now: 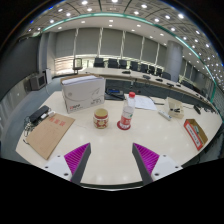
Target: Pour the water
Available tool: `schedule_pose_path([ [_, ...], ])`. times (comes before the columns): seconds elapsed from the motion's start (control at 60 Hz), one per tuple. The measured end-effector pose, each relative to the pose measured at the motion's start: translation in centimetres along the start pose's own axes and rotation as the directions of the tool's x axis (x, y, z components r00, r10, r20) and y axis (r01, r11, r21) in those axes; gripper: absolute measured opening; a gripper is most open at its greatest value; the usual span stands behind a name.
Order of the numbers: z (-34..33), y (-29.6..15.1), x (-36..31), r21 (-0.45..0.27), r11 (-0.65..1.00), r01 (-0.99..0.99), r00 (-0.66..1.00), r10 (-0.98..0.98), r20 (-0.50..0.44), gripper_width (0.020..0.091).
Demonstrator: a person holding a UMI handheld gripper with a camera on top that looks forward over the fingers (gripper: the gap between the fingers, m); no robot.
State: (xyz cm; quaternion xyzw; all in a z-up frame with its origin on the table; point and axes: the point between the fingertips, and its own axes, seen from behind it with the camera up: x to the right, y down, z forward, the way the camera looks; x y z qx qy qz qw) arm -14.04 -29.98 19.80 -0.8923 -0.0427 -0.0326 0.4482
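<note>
A clear water bottle (126, 112) with a red cap and red label stands upright on the white table (110, 150), beyond my fingers. To its left stands a small cup (101, 118) with a brown patterned wall. My gripper (112, 160) is open, well short of both, and the space between its magenta pads (77, 155) holds only bare tabletop.
A white cardboard box (83, 93) sits behind the cup. A flat brown carton (49, 134) lies at the left, with a dark object (37, 115) beyond it. An orange packet (195, 133) and a white mug (176, 108) are at the right. Desks and chairs line the back.
</note>
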Motion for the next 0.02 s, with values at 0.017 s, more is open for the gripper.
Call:
schedule_pose_path([
  [0.017, -0.13, -0.13, -0.08, 0.003, 1.0, 0.002, 1.0, -0.002, 0.0, 0.0859],
])
